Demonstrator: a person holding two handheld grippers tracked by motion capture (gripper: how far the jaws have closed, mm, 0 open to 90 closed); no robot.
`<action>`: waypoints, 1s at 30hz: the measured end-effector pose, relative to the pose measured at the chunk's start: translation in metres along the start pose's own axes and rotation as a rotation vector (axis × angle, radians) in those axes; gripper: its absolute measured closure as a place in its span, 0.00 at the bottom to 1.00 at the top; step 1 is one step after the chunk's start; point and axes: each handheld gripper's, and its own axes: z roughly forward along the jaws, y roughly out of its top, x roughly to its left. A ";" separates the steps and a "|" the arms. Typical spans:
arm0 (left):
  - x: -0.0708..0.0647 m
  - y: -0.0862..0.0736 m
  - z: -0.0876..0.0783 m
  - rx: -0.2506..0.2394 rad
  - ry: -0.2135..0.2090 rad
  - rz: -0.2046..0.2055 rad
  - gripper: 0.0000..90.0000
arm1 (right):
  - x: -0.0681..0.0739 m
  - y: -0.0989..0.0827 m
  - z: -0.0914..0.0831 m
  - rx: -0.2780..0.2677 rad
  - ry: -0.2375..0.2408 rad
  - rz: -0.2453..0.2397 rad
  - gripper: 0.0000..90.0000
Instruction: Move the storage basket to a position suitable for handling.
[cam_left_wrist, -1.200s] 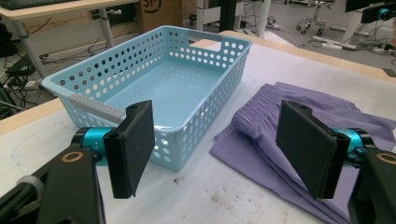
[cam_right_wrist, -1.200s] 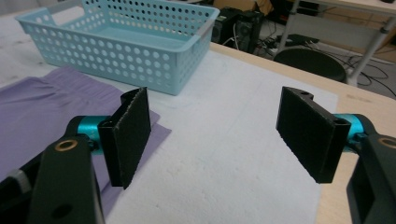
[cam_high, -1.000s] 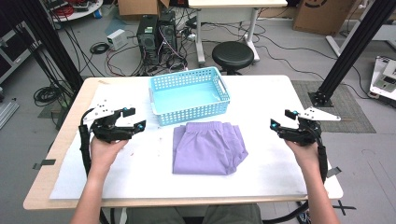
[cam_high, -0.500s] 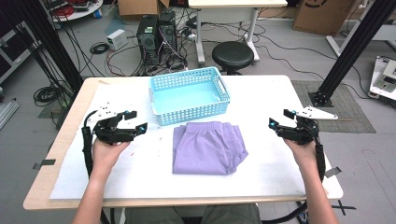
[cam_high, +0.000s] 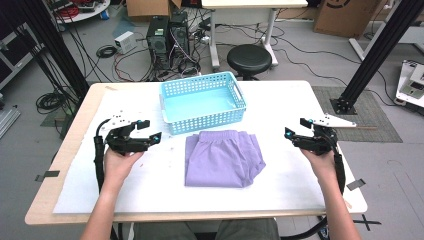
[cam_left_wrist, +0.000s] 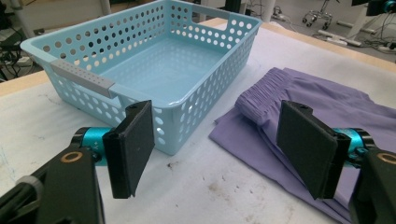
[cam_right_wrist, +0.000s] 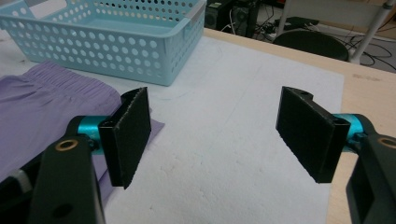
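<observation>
Grippers flank folded purple garment, jaws wide

Forearms enter from the bottom edge of the high view, each hand wrapped round a tool. At lower left, the left gripper sits over the white table cover, its jaws spread apart with nothing between them; the left gripper view confirms this, with bare, stained cover showing in the gap. At right of centre, the right gripper is likewise spread wide and empty (its own view shows clean white cover between the pads).

Between the two tools, in the middle of the frame, lies the purple garment, folded into a rough square and flat on the cover, well apart from both grippers. Its elastic waistband faces the far side.

Just beyond it, toward the upper middle of the frame, stands the light blue basket, perforated and empty, its near wall just beside the garment's waistband edge.

Farther up, past the table edge, a black stool stands on the floor.
</observation>
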 end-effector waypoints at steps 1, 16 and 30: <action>0.000 0.000 0.001 0.004 0.001 -0.001 0.30 | 0.000 0.000 0.000 0.002 0.000 0.000 0.30; 0.010 -0.007 0.031 0.025 0.026 -0.039 0.28 | 0.003 -0.007 -0.003 -0.004 0.006 -0.013 0.30; 0.018 -0.017 0.057 0.080 0.066 -0.063 0.28 | 0.003 -0.012 -0.003 0.008 0.007 -0.012 0.30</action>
